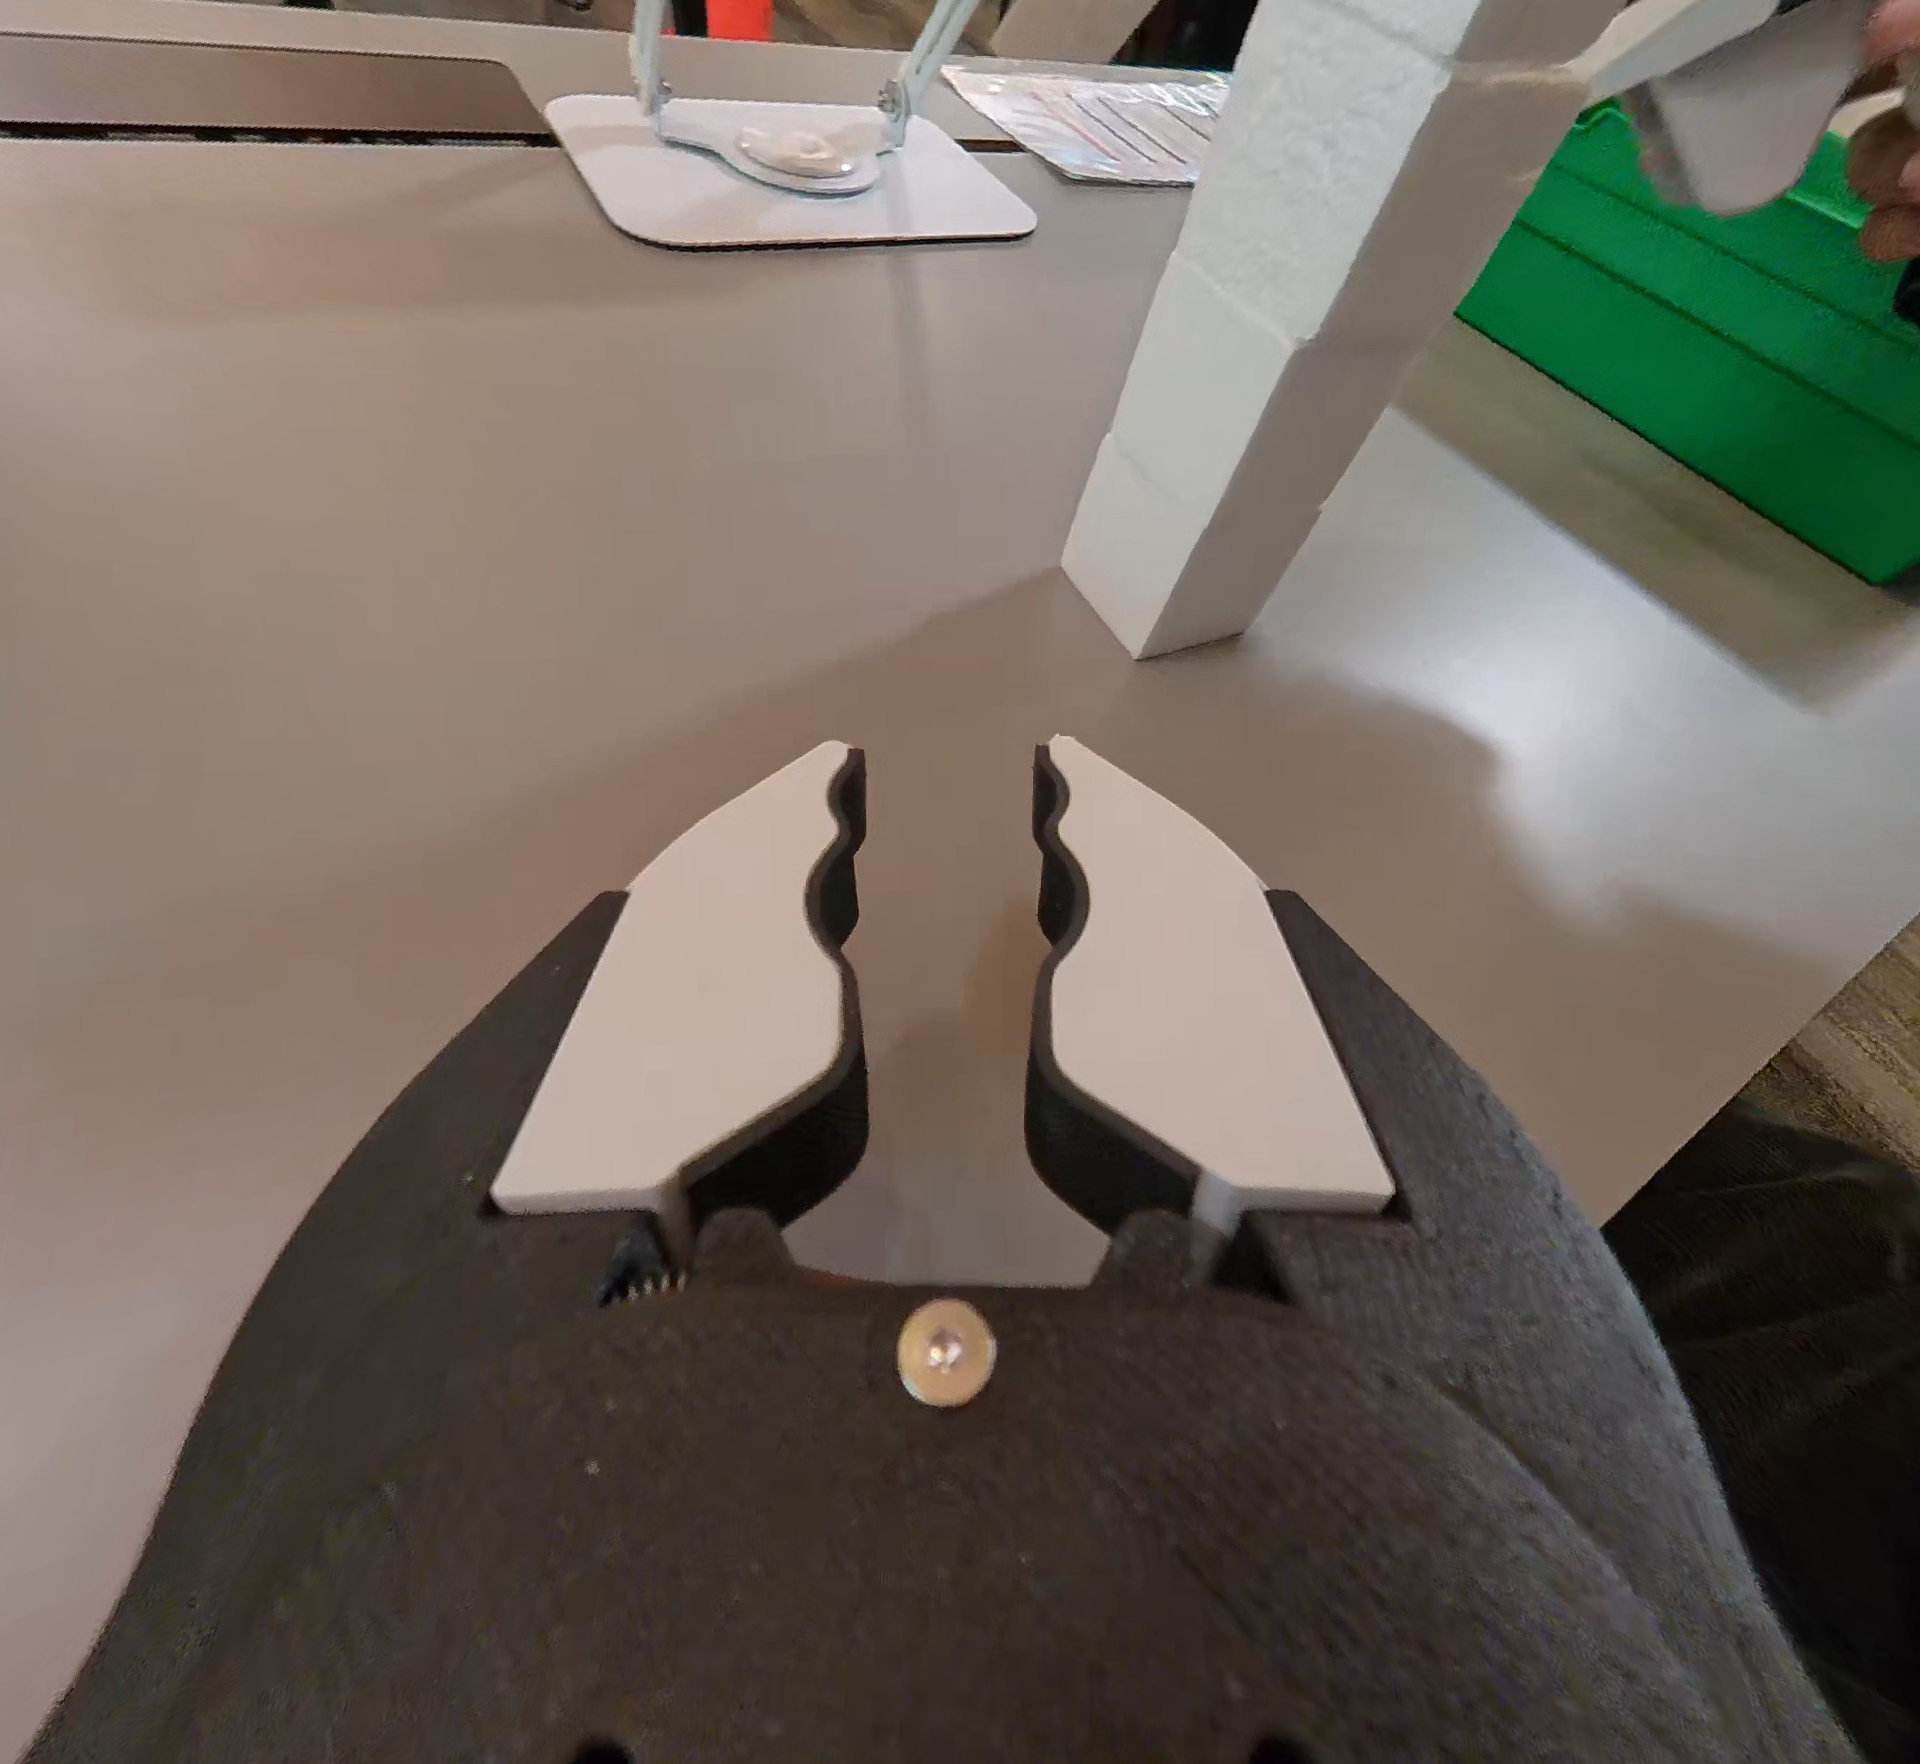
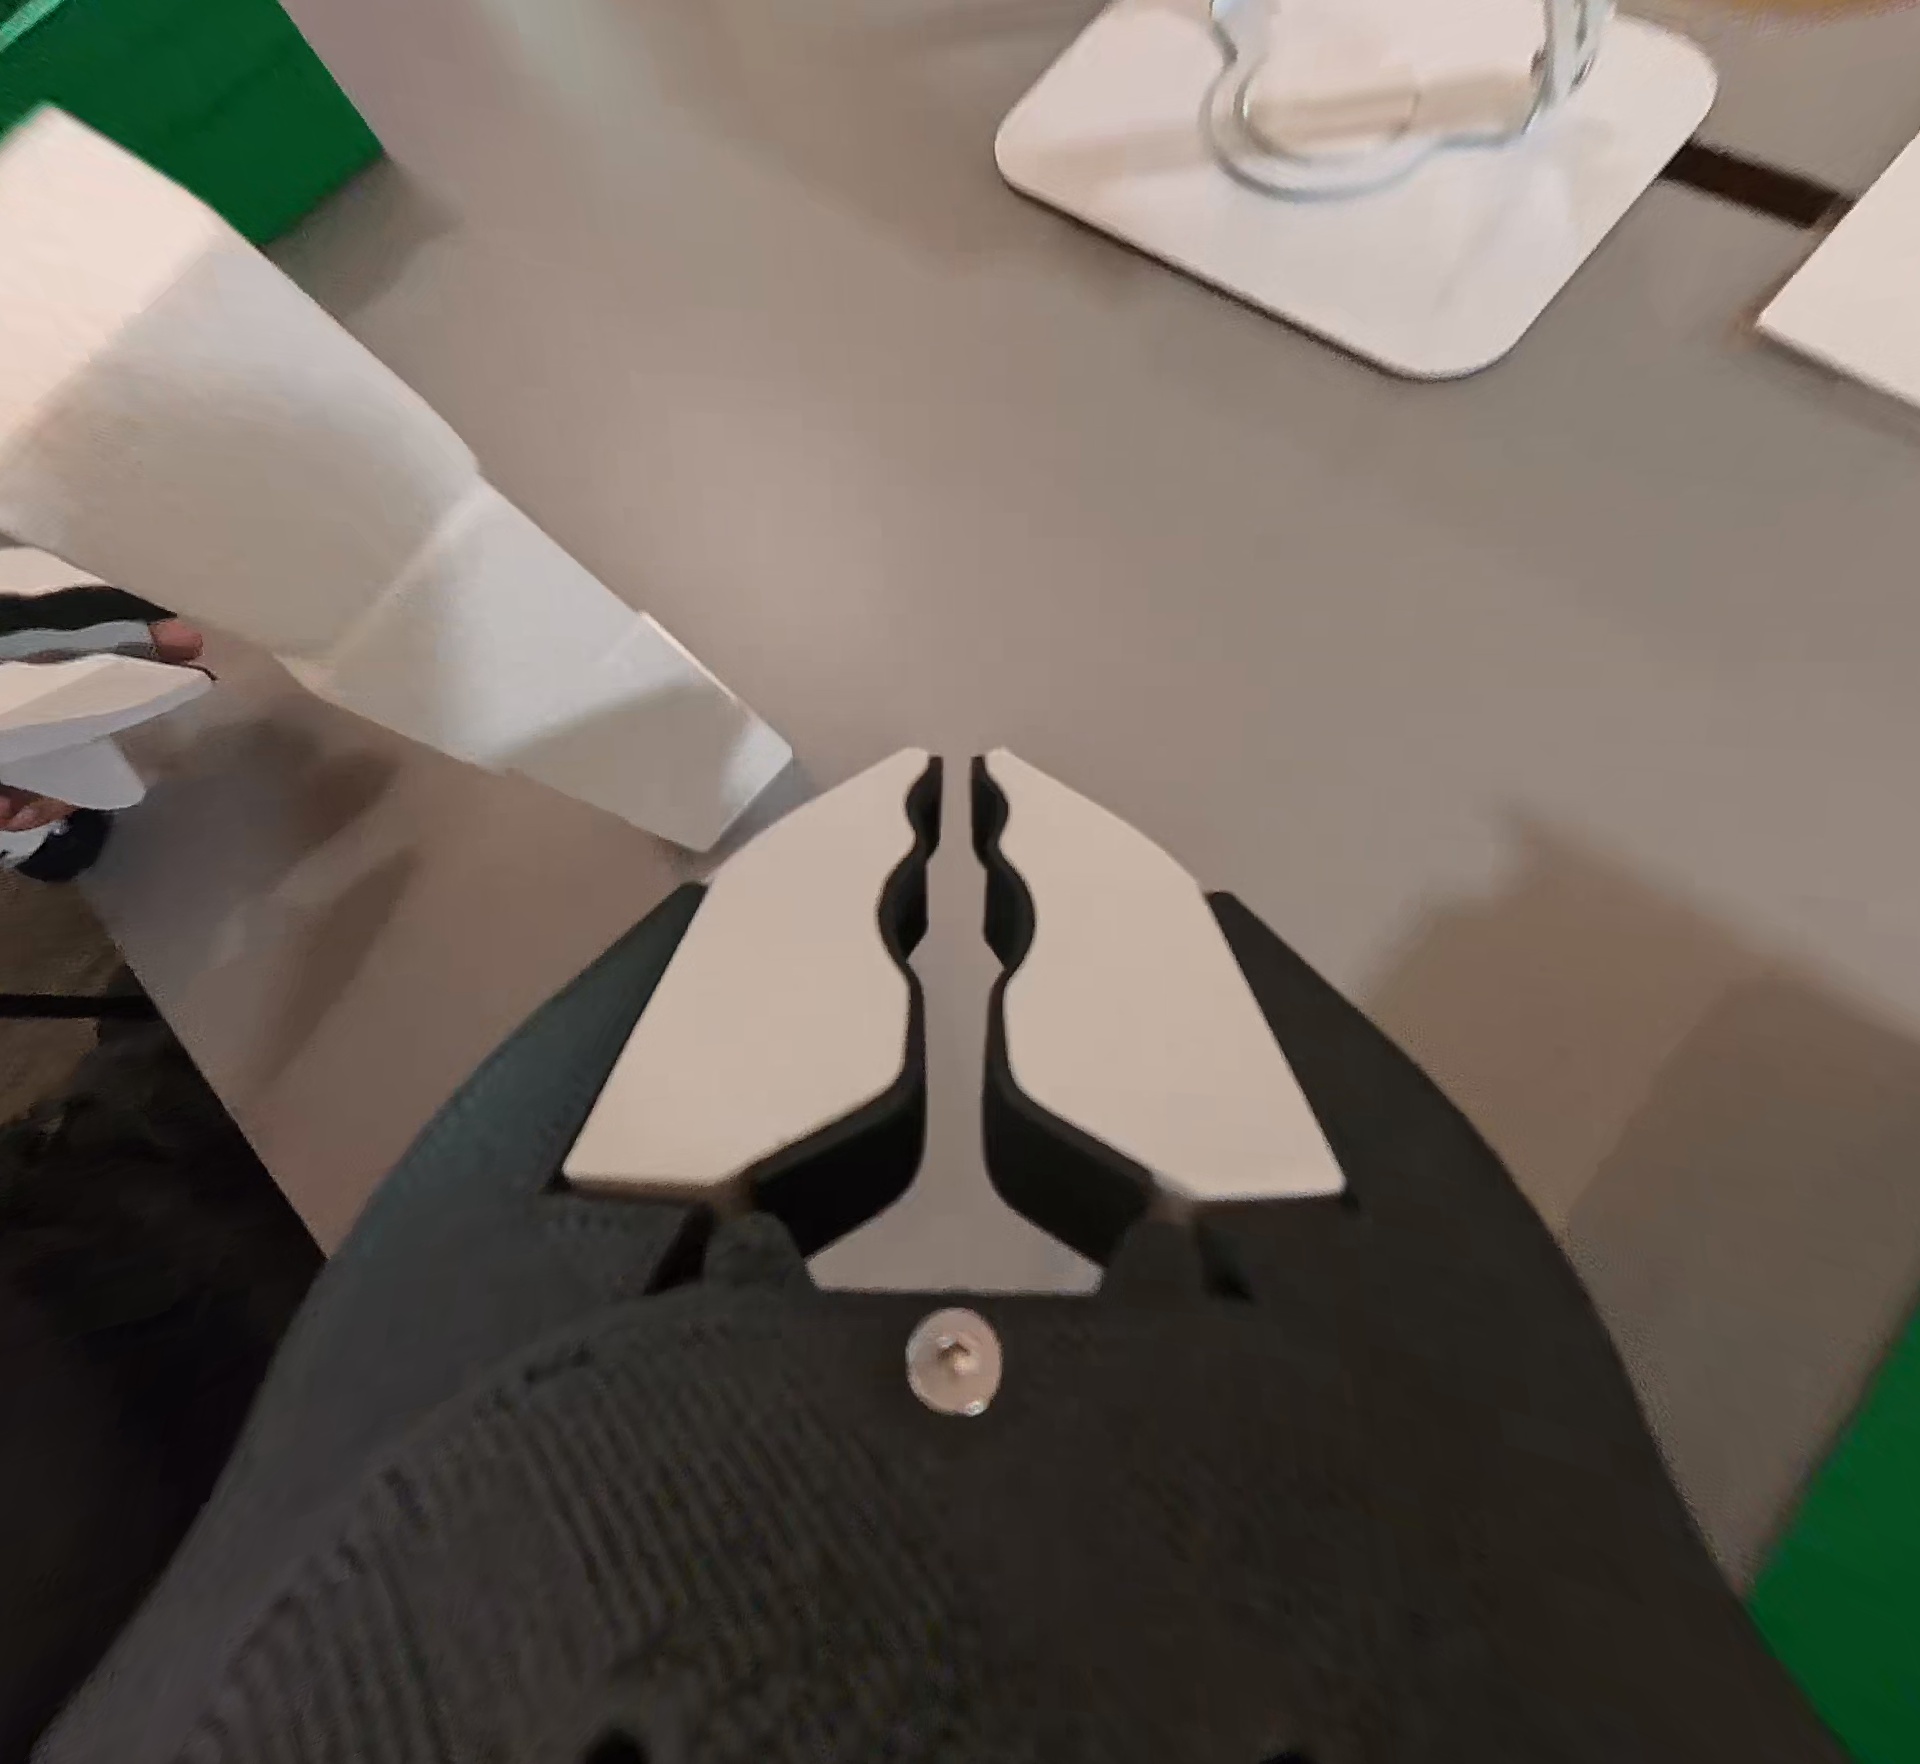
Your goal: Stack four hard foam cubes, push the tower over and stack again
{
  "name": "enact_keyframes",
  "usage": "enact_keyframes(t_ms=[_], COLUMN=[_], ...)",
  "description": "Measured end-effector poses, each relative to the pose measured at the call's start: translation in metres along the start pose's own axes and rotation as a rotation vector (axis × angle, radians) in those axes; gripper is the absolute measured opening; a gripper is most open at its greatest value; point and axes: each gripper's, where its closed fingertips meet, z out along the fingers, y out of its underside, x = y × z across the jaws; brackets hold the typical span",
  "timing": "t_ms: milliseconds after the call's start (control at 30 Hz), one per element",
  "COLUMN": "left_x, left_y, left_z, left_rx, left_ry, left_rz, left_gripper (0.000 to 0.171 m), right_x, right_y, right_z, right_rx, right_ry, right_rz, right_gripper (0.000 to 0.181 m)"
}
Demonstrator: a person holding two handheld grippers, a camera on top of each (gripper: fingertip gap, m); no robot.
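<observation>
A tall white foam block tower [image 1: 1278, 260], made of several stacked pieces, stands on the grey table [image 1: 520, 571]. My left gripper [image 1: 948, 758] is open and empty, low over the table, a short way in front and left of the tower's base. My right gripper [image 2: 956, 764] is shut to a thin slit with nothing in it, and the tower [image 2: 312, 519] is just to its left. In the left wrist view the right gripper [image 1: 1714, 83] shows blurred at the upper right, beside the tower's upper part. I cannot tell if they touch.
A white monitor stand base [image 1: 790, 176] sits at the back of the table, also in the right wrist view [image 2: 1351, 156]. A green box [image 1: 1714, 343] is behind the tower. A clear plastic bag [image 1: 1101, 125] lies at the back. A white sheet [image 2: 1860, 301] lies at the right.
</observation>
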Motion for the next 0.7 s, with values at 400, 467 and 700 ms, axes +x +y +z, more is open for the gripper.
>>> enact_keyframes(t_ms=[400, 467, 700], left_x=[0.035, 0.036, 0.026], left_y=[-0.007, -0.007, -0.007], left_z=[0.040, 0.040, 0.027], left_rx=[-0.036, -0.034, -0.012], left_ry=[0.129, 0.131, 0.084], left_rz=[0.050, 0.054, 0.063], left_gripper=[0.032, 0.032, 0.031], right_x=[0.040, 0.044, 0.040], right_y=[0.097, 0.102, 0.092], right_z=[0.021, 0.021, 0.035], right_rx=[-0.349, -0.374, -0.406], right_ry=[0.445, 0.489, 0.593], right_rz=[0.220, 0.228, 0.115], right_gripper=[0.000, 0.000, 0.000])
